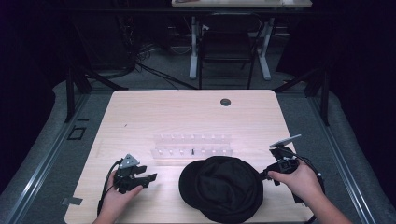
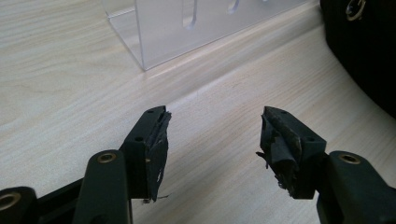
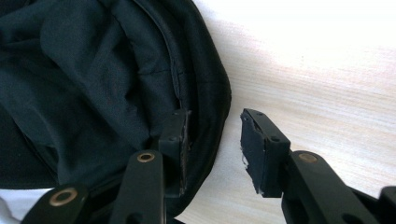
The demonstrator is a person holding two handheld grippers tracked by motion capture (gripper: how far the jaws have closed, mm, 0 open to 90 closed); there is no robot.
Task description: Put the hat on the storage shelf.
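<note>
The room behind is dark, with a chair (image 1: 227, 44) and the legs of another table beyond the pale wooden desk (image 1: 140, 112). On the desk lies a black hat (image 1: 223, 186), near the front edge and a little right of the middle. Just behind it stands a clear plastic rack (image 1: 191, 144) with two rows of small pegs; one dark peg is in the front row.

The right gripper (image 3: 212, 149) is at the right edge of the hat. Its fingers are moderately open, and one finger (image 3: 175, 140) lies over the hat's rim, on the black cloth, while the other is over the bare desk, so the rim sits between them (they are not closed on it). The person's right hand (image 1: 299, 179) holds this gripper from the side.

The left gripper (image 1: 135, 176) is to the left of the hat, apart from it. Its fingers are wide open above bare wood and hold nothing. In the left gripper view, the corner of the rack is ahead of them and the hat's edge is at the far right.
</note>
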